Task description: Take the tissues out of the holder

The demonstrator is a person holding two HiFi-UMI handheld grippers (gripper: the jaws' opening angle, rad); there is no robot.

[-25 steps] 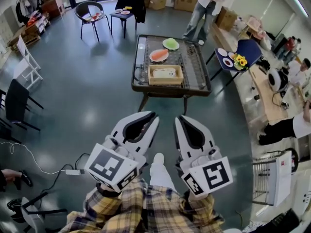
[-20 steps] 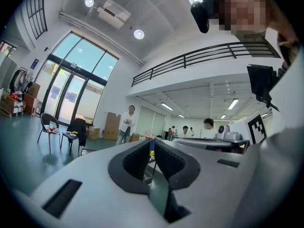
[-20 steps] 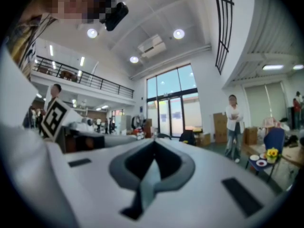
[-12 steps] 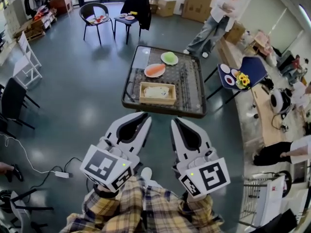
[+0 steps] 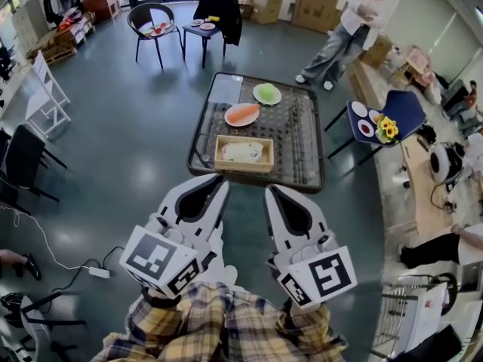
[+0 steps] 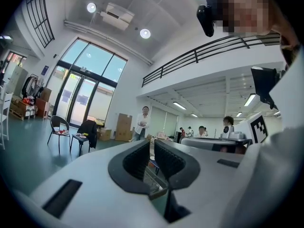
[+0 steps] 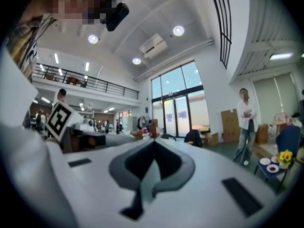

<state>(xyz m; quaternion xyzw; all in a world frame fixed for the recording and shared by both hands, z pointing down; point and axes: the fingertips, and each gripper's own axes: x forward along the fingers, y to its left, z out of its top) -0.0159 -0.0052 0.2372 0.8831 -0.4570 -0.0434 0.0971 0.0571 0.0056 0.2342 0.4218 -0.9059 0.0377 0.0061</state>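
**While short of the table: both grippers empty, tissues in holder**

While standing back from the table (image 5: 300, 130), holds left gripper (image 5: 219, 180) and right gripper (image 5: 269, 190) side by side over the grey floor (image 5: 128, 164). Points both toward the table, touching nothing.

Shows left gripper (image 6: 152, 144) in left gripper view with jaws drawn almost together. Leaves only a thin slit between the pads, nothing in it. Shows right gripper (image 7: 154, 141) in right gripper view with jaws meeting at the tips, nothing held.

Finds tissues (image 5: 243, 151) lying white inside the wooden holder (image 5: 243, 167), well apart from both grippers. Puts holder on the near part of the table, close to its near edge and left of middle. Has orange plate (image 5: 242, 115) just beyond the holder and green plate (image 5: 267, 93) beyond that, both on the table.

Catches plaid sleeves (image 5: 226, 326) at the bottom of head view, behind the grippers. Picks up a standing person (image 5: 343, 36) past the table's far right corner. Notes blue chair (image 5: 404, 108) to the table's right, carrying yellow flowers (image 5: 388, 129) and small plates (image 5: 361, 110). Notes black chair (image 5: 147, 17) far off at the room's far side.
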